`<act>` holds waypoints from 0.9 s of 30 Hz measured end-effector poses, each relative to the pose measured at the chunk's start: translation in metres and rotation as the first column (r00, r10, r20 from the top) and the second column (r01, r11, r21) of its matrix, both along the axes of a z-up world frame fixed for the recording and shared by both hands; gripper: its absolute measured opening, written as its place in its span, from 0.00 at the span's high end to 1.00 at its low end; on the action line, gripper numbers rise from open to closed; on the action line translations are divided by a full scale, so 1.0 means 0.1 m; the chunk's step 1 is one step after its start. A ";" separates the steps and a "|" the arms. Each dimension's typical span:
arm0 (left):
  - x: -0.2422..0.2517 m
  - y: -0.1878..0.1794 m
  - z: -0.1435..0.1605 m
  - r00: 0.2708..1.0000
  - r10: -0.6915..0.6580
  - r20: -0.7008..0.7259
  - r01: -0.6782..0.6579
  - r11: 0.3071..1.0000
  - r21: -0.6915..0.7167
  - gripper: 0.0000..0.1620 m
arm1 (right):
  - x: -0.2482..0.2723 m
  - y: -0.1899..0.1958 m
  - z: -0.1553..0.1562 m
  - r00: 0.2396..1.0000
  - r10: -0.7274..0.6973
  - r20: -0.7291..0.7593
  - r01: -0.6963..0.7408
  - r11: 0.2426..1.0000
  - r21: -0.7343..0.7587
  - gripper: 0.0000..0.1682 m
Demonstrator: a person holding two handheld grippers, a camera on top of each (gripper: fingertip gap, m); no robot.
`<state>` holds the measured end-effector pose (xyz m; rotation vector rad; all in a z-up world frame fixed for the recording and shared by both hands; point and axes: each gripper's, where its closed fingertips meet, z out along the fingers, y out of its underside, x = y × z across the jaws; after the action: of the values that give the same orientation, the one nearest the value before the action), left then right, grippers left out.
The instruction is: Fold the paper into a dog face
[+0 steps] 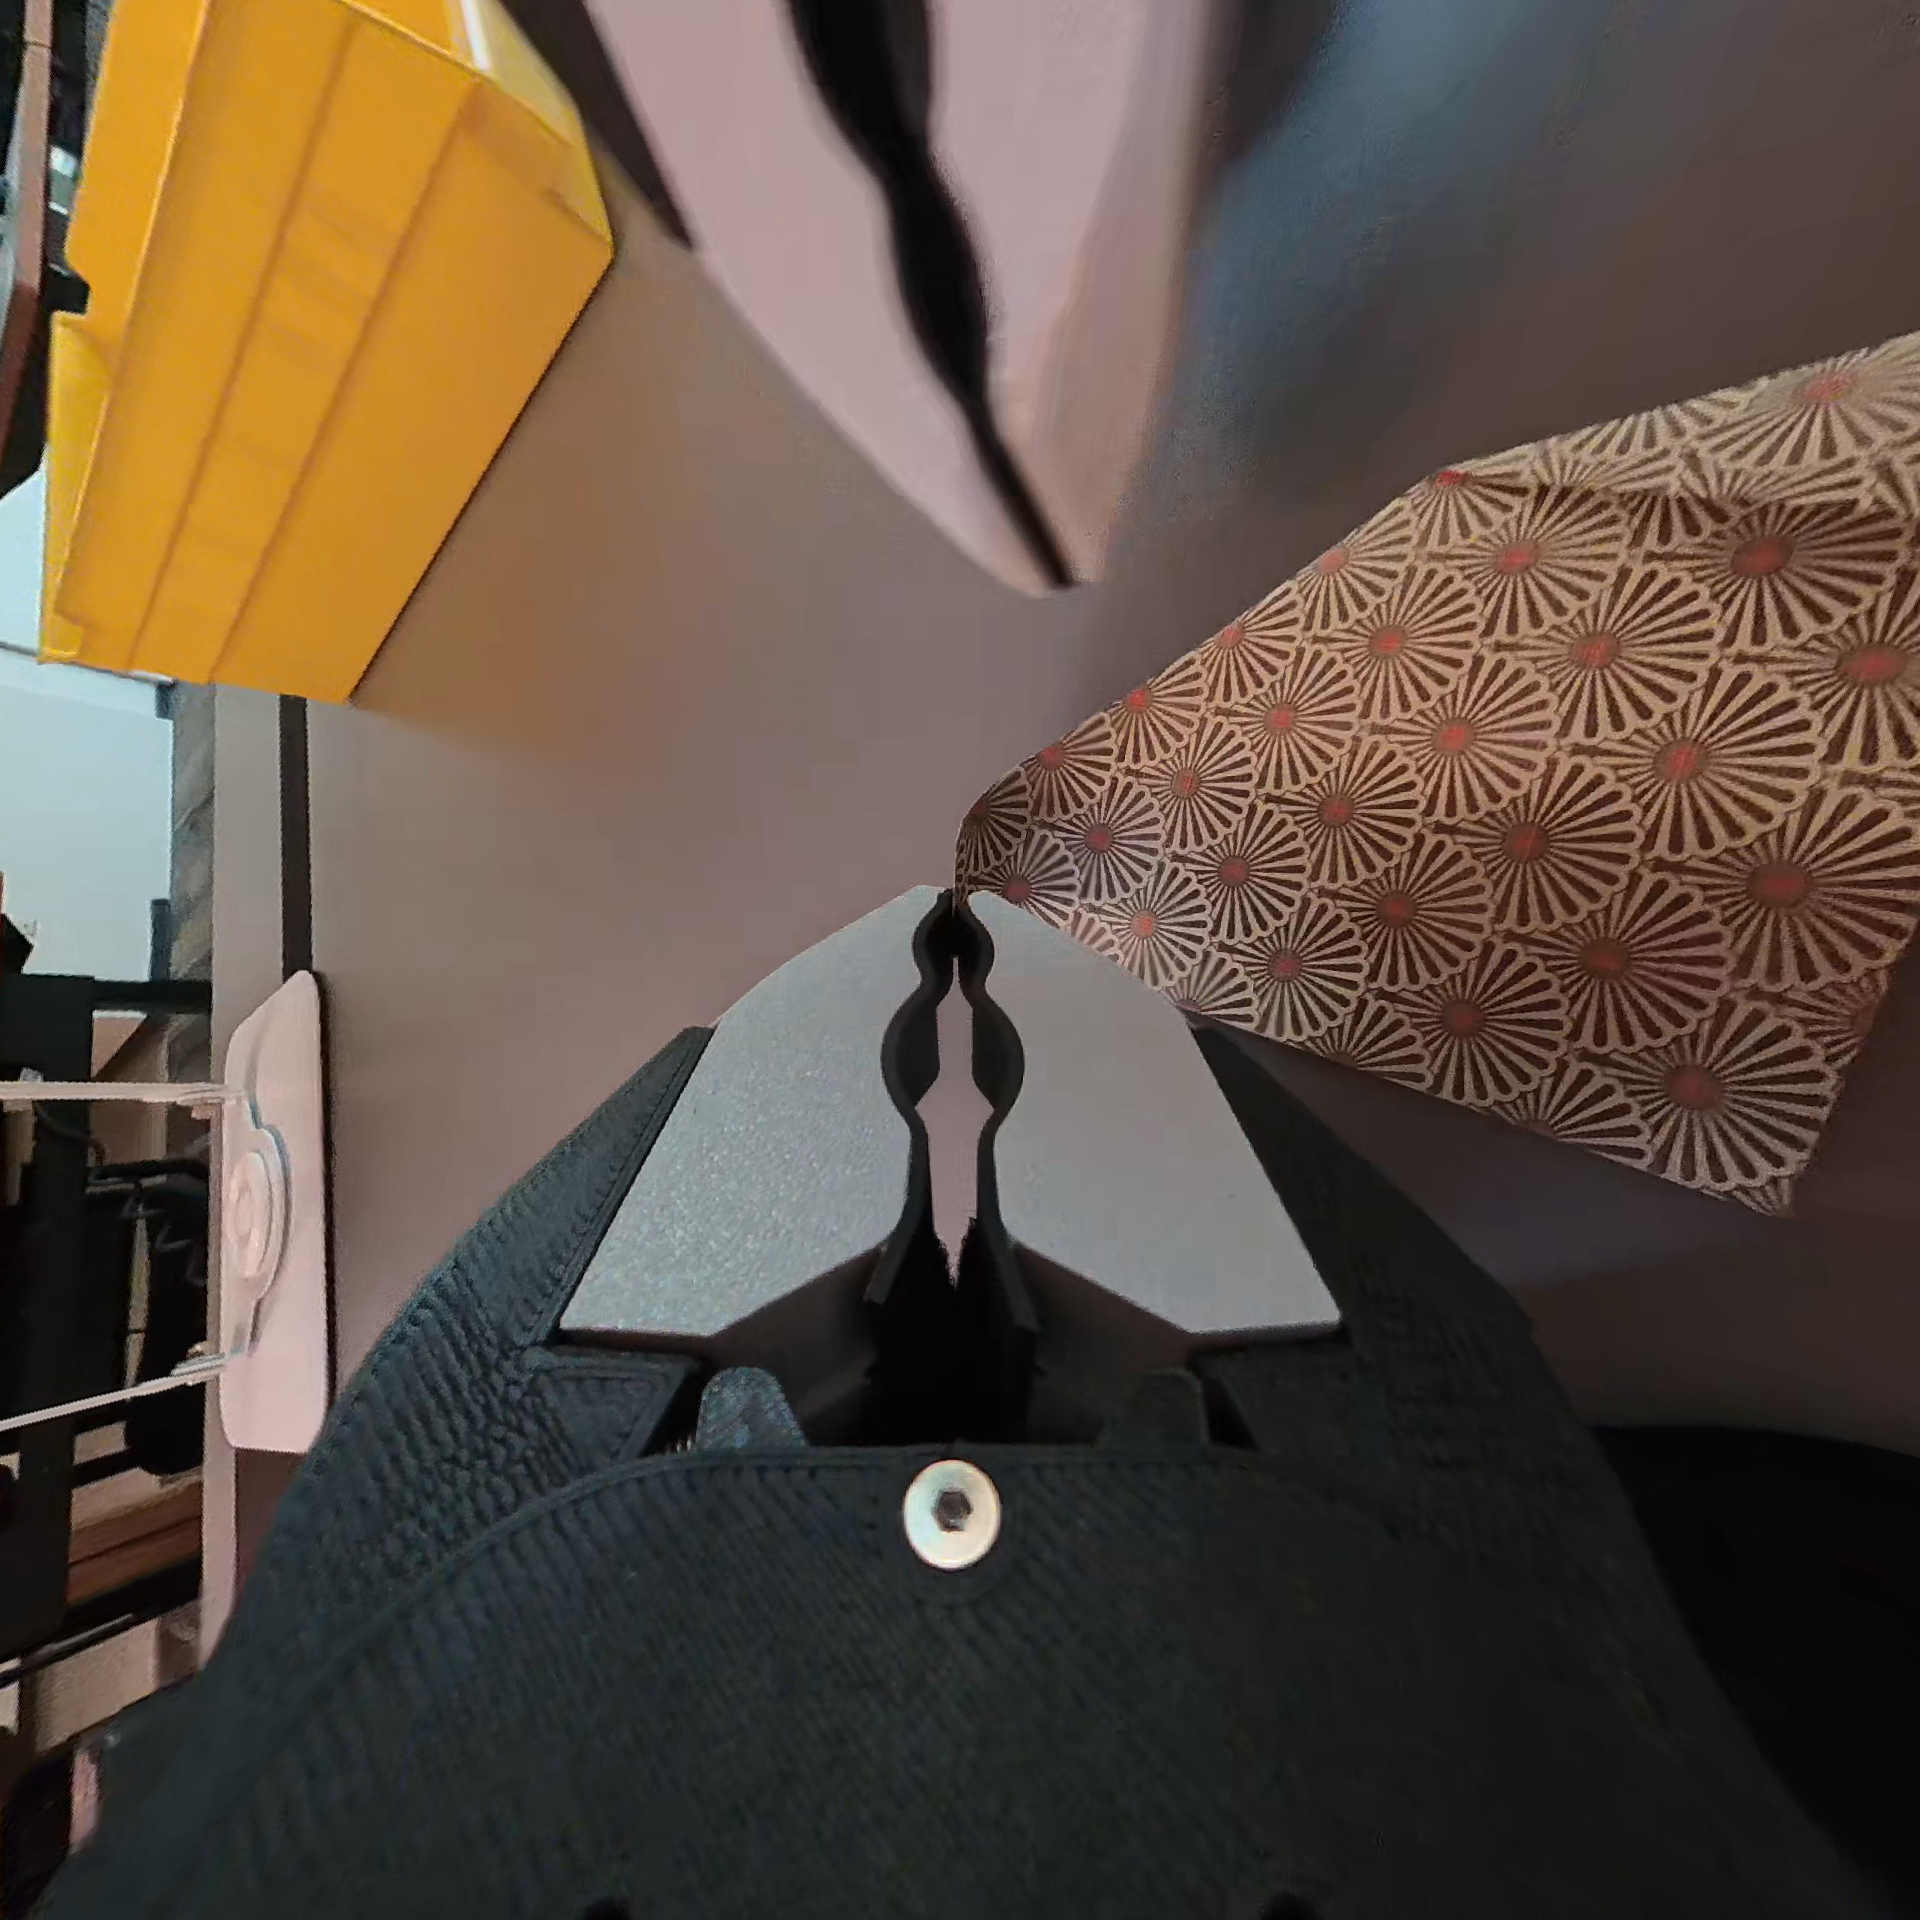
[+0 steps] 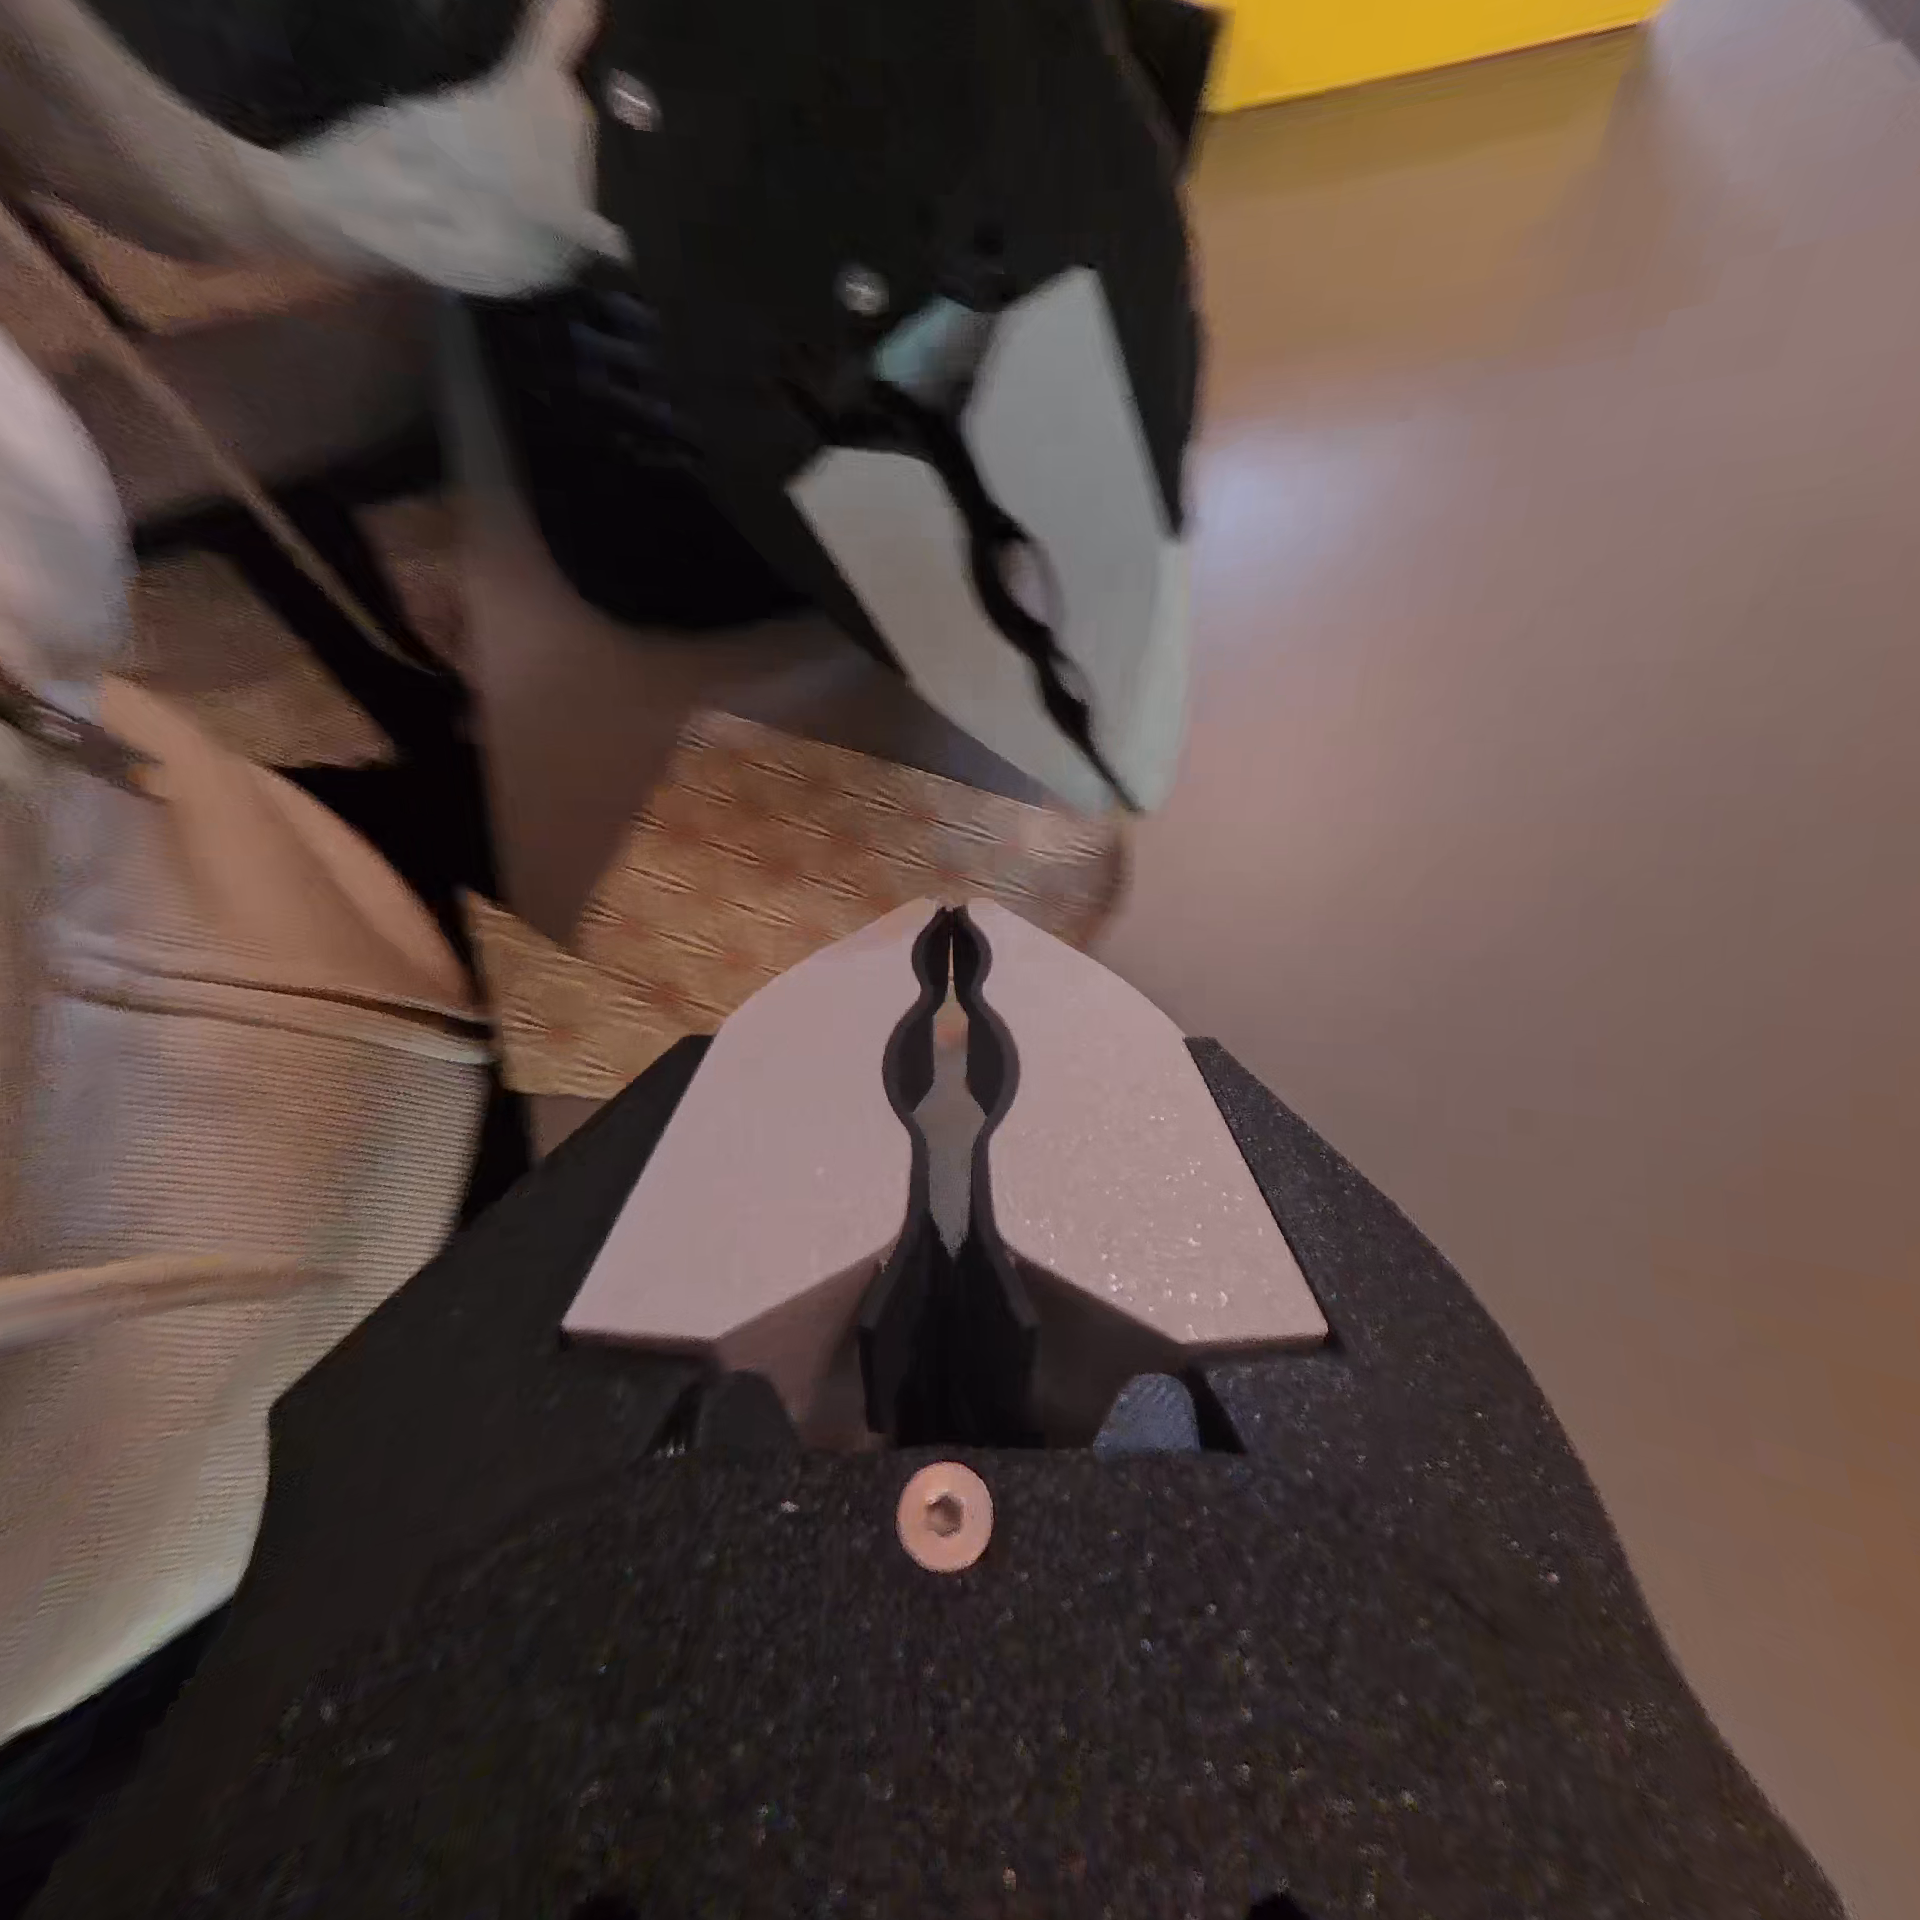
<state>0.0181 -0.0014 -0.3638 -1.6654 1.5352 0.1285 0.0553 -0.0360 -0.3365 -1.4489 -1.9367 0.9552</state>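
Paper (image 1: 1507, 810), thin with a brown-and-cream floral print, has one corner pinched in the clenched left gripper (image 1: 954, 920), lifted off the table (image 1: 623, 831), probably to start a fold. Right gripper (image 2: 954, 920) is closed, apparently on nothing, beside the blurred sheet; a yellow bin (image 1: 301, 343) sits beyond.

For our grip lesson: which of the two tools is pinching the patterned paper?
The left tool, tips shut on a pointed corner of the paper. The right tool, blurred, is also shut, its tip clear of the paper.
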 end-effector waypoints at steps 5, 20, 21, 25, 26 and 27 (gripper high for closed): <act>-0.03 0.00 0.02 0.999 -0.001 0.049 0.002 1.000 -0.021 1.00 | -0.03 -0.05 -0.42 0.979 -0.057 0.198 0.081 0.990 -0.118 1.00; 0.00 -0.35 -0.19 0.955 -0.238 -0.177 0.237 0.971 -0.025 1.00 | 0.00 0.06 -0.45 0.957 0.153 0.247 -0.109 0.977 -0.182 1.00; 0.00 -0.36 -0.19 0.952 -0.245 -0.185 0.242 0.969 -0.040 1.00 | -0.01 0.11 -0.45 0.959 0.144 0.245 -0.108 0.982 -0.152 1.00; 0.00 -0.39 -0.19 0.923 -0.299 -0.242 0.291 0.954 -0.069 1.00 | -0.03 0.21 -0.45 0.969 0.100 0.227 -0.073 0.990 -0.124 1.00; 0.02 -0.40 -0.20 0.919 -0.308 -0.244 0.298 0.951 -0.079 1.00 | -0.03 0.20 -0.45 0.969 0.100 0.228 -0.071 0.989 -0.130 1.00; 0.02 -0.40 -0.20 0.916 -0.315 -0.247 0.301 0.949 -0.092 1.00 | -0.03 0.21 -0.45 0.968 0.103 0.229 -0.074 0.989 -0.130 1.00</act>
<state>0.0202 -0.0417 -0.3837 -1.4655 1.9966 0.1437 0.0520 -0.0155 -0.3818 -1.6186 -2.1623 0.9940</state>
